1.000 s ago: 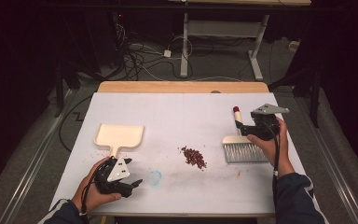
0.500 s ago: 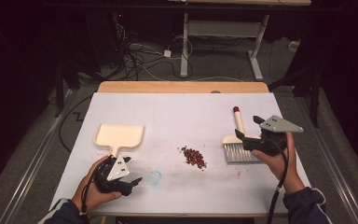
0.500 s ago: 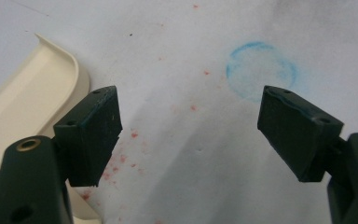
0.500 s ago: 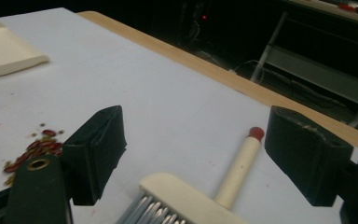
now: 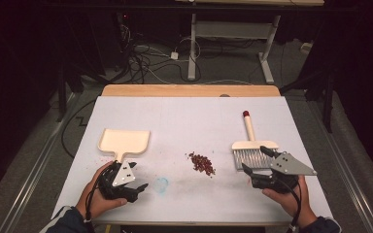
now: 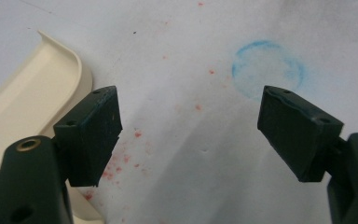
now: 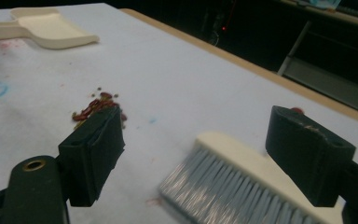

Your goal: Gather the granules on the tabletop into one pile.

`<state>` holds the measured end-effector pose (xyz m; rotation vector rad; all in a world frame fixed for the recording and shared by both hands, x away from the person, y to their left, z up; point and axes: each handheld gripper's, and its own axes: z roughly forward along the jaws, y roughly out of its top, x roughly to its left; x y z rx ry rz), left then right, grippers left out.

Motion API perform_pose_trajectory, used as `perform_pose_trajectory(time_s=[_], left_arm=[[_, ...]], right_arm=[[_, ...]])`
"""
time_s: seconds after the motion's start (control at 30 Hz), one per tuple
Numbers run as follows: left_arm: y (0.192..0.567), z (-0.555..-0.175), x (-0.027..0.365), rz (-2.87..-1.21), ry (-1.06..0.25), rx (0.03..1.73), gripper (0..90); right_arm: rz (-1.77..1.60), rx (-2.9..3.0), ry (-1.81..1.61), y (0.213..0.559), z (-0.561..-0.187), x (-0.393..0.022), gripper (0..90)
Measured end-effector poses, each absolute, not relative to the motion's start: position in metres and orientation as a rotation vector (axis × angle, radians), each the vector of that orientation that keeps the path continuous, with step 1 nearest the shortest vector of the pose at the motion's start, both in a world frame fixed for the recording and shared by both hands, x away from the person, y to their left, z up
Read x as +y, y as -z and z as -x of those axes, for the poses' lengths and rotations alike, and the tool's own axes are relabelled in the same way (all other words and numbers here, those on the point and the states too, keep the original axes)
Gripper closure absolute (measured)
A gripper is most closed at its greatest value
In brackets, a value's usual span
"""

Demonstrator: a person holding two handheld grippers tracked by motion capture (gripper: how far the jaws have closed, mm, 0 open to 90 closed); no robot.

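Cream dustpan (image 5: 125, 141), grey-bristled brush (image 5: 253, 153), reddish crumbs (image 5: 202, 163)

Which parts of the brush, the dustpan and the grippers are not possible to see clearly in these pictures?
- Brush, right gripper view: bristles blurred; handle hidden behind a jaw.
- Dustpan, left gripper view: cut off by the left edge; handle behind a jaw.
- Crumbs, high view: too small to identify.
- Left gripper, high view: dark, jaw gap unclear.

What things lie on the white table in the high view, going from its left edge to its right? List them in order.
Cream dustpan → left gripper → faint blue ring mark → pile of red crumbs → brush → right gripper.
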<state>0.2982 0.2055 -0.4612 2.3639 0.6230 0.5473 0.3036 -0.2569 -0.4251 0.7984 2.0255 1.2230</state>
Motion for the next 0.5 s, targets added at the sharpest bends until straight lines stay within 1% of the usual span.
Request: perform_pose_trajectory(time_s=[0.1,0.23,0.5], left_arm=[[0.46,-0.296,0.205,-2.361,-0.555,0.62,20.7],[0.459,-0.293,0.206,-2.355,-0.569,0.615,20.7],[0.46,-0.292,0.208,-2.357,-0.566,0.618,20.7]], right_arm=[[-0.79,2.044,-1.203,0.434,-0.295,-0.255,20.3],[-0.769,2.05,-1.207,0.437,-0.287,-0.253,20.4],[-0.731,2.053,-1.191,0.437,-0.286,-0.248,20.7]])
